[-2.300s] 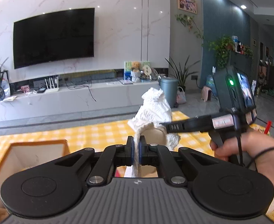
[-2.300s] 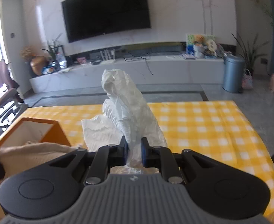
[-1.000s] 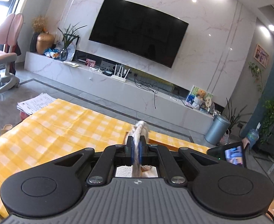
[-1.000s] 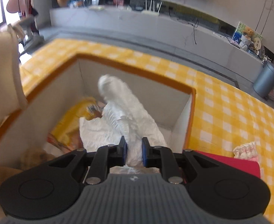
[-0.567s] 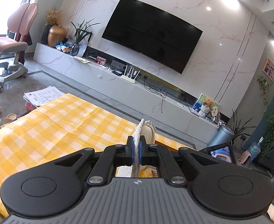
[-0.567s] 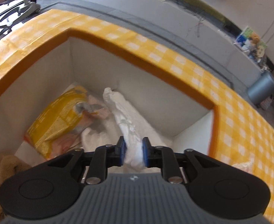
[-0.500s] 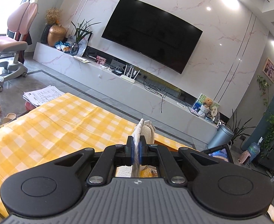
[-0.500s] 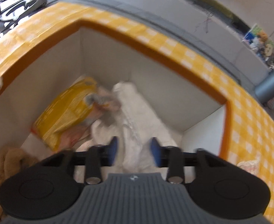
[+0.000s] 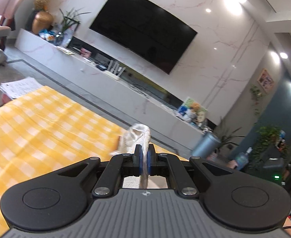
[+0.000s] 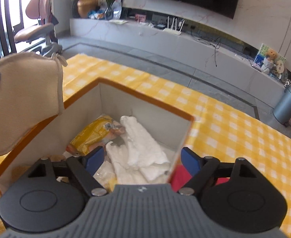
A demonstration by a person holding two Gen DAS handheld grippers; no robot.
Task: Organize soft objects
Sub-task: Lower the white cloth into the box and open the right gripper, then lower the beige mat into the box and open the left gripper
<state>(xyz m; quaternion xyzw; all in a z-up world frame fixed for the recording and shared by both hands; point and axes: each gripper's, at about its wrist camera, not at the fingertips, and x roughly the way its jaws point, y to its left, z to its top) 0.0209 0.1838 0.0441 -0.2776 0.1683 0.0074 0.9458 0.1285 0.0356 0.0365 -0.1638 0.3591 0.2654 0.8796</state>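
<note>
On the yellow checked cloth [image 10: 234,123], the box [image 10: 145,99] at frame centre holds a white cloth [image 10: 143,144] and a yellow packet [image 10: 93,132]. My right gripper [image 10: 141,158], jaws opening, stands above, empty. My left gripper [image 9: 144,159] clamps beige fabric [image 10: 24,99], upper left.

Right tongs [image 10: 143,158] above orange-rimmed box [image 10: 145,99], jaws opening, nothing between them. White cloth [image 10: 143,142] lies inside beside yellow packet [image 10: 93,132]. Beige cloth [image 10: 24,99] hangs at left. Yellow-checked tabletop [image 10: 234,130] around.

No legible text, label or number anywhere.
</note>
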